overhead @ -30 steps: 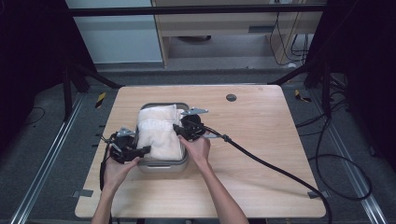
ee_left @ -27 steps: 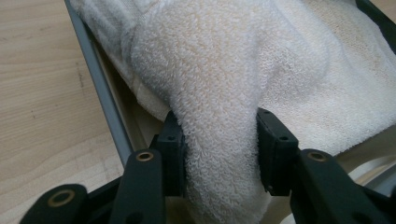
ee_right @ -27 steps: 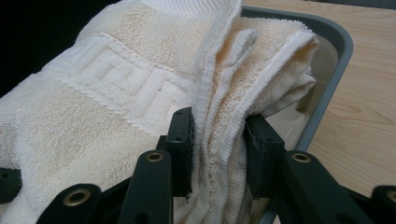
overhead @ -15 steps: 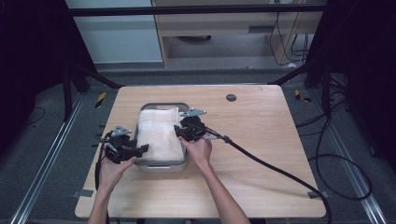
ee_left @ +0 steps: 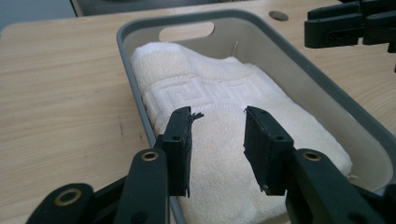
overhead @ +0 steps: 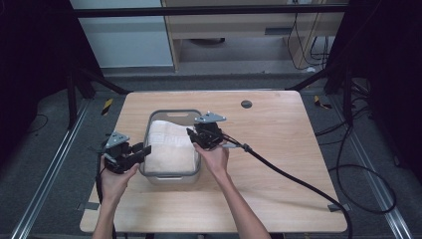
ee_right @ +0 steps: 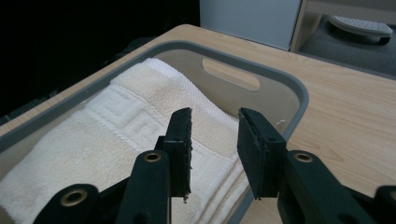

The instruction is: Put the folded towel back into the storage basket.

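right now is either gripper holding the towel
No, the folded towel lies flat in the grey bin, and both the left gripper and right gripper show an empty gap between their jaws.

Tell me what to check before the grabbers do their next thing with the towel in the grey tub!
1. Towel all inside the grey tub: ok, it lies folded between the walls.
2. Left gripper free: ok, its jaws have just been closing, but a gap shows and nothing is between them.
3. Right gripper free: ok, its jaws have also just been closing, with nothing between them.
4. Grippers apart: ok, one is at each long side of the tub.
5. Tub flat on the table: ok.
6. Left gripper clear of the tub's rim: cannot tell.
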Available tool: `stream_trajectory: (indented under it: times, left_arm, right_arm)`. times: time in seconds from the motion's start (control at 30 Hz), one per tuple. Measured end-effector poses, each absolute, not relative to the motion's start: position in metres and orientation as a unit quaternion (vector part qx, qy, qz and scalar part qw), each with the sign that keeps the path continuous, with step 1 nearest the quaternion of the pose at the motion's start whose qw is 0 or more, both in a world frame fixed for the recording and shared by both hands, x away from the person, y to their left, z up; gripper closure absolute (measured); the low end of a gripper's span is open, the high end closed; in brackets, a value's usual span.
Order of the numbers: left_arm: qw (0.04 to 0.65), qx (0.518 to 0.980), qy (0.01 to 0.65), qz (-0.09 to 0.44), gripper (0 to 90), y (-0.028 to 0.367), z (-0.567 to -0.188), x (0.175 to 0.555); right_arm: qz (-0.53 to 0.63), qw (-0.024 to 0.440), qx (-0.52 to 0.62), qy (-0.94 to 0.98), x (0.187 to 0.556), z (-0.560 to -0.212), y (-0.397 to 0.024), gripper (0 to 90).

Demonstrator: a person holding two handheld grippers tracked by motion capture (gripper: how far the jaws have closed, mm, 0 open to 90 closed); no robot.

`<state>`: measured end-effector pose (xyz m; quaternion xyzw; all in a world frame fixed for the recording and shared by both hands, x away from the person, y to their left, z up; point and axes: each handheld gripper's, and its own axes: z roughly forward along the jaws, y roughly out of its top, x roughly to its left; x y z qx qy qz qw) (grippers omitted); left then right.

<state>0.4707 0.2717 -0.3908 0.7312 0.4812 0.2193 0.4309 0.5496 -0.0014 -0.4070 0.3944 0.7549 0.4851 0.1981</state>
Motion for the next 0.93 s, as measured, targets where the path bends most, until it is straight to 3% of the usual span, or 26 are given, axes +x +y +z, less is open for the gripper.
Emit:
stream_trajectory:
  times: [0.17, 0.53, 0.73, 0.93]
  left_arm:
    - [0.442, 0.727, 0.47, 0.235, 53.5, 0.272, -0.387, 0.467]
    - [0.443, 0.718, 0.462, 0.272, 35.9, 0.281, -0.391, 0.463]
    - [0.433, 0.72, 0.463, 0.282, 31.7, 0.287, -0.395, 0.461]
    - [0.426, 0.719, 0.47, 0.283, 31.0, 0.295, -0.4, 0.459]
  right_arm:
    - [0.494, 0.208, 0.387, 0.751, 0.544, -0.396, -0.017, 57.9]
    - [0.51, 0.233, 0.38, 0.736, 0.519, -0.383, -0.093, 27.4]
    - [0.497, 0.241, 0.387, 0.738, 0.506, -0.394, -0.137, 20.5]
    - [0.497, 0.24, 0.411, 0.725, 0.495, -0.408, -0.173, 20.4]
